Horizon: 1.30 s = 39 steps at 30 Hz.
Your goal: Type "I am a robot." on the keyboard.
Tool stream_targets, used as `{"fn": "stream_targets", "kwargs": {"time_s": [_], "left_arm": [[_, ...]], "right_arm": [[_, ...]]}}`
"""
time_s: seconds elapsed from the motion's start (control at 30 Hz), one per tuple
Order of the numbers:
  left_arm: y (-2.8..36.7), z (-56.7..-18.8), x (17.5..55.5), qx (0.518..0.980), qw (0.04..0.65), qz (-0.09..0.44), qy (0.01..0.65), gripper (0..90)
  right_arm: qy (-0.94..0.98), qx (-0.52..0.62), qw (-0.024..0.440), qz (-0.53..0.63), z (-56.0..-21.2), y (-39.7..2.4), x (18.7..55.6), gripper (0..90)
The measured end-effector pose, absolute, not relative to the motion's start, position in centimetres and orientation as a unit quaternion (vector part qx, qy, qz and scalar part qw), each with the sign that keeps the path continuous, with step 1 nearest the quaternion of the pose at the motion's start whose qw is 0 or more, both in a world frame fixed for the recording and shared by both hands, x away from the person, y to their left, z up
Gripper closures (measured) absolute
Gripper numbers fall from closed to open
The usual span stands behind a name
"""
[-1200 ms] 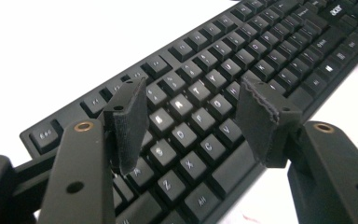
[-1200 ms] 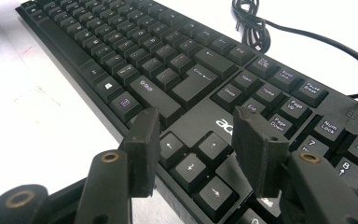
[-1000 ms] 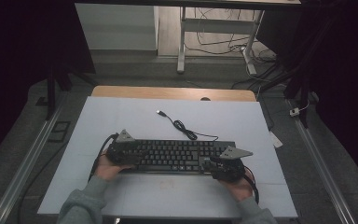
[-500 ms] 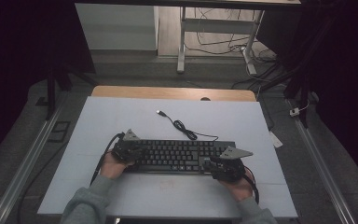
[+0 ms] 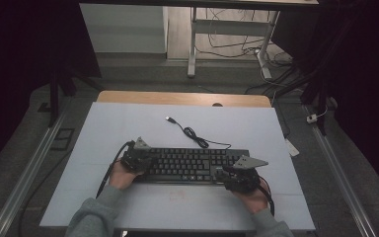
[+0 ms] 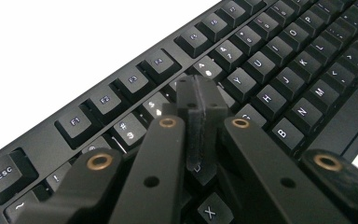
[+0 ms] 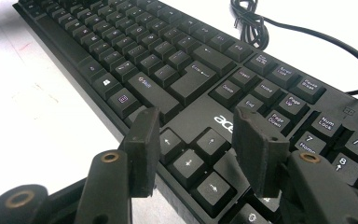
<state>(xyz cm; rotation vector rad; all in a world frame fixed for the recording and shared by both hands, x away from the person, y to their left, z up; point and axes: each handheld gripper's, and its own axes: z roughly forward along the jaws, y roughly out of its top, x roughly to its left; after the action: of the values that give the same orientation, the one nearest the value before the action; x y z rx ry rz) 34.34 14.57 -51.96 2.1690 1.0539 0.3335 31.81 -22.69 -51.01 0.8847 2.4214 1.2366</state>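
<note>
The left gripper point(image 6: 200, 126) has its two black jaws pressed flat together with nothing between them, the joined tip poised over the letter keys of the flat black plastic computer keyboard point(image 6: 279, 70), just below the number row; held like that, the jaws make a single blunt point, which looks suited to pressing one key, though whether the tip touches a key cannot be told. The right gripper point(image 7: 198, 151) stands with its jaws apart and empty, the pads hanging above the arrow-key cluster near the keyboard's front edge, apparently waiting or steadying rather than grasping. In the high view the one keyboard point(image 5: 187, 165) lies crosswise on the pale blue-grey table top point(image 5: 128, 123), close to the person's side, with one hand and gripper at each end. Its single thin black cable point(image 5: 197, 138) runs away in a loose coil to a plug lying free on the table, connected to nothing in view.
</note>
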Motion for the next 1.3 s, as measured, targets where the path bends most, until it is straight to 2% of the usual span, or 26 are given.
{"fn": "stream_targets", "kwargs": {"time_s": [0.23, 0.5, 0.97, 1.3], "left_arm": [[14.3, -52.1, 34.3, 0.838, 0.339, 0.138, 0.405, 88.5], [15.2, -50.8, 33.4, 0.819, 0.38, 0.138, 0.407, 87.9], [16.3, -50.1, 31.0, 0.809, 0.396, 0.128, 0.414, 50.6], [16.8, -50.9, 29.1, 0.811, 0.384, 0.128, 0.421, 44.8]], "right_arm": [[0.839, 0.306, 0.141, 0.427, -51.0, -22.7, 31.8, 51.8], [0.838, 0.305, 0.141, 0.429, -51.0, -22.7, 31.8, 51.8], [0.836, 0.303, 0.141, 0.435, -50.9, -22.6, 31.8, 51.8], [0.837, 0.301, 0.142, 0.434, -50.8, -22.5, 32.0, 51.8]]}}
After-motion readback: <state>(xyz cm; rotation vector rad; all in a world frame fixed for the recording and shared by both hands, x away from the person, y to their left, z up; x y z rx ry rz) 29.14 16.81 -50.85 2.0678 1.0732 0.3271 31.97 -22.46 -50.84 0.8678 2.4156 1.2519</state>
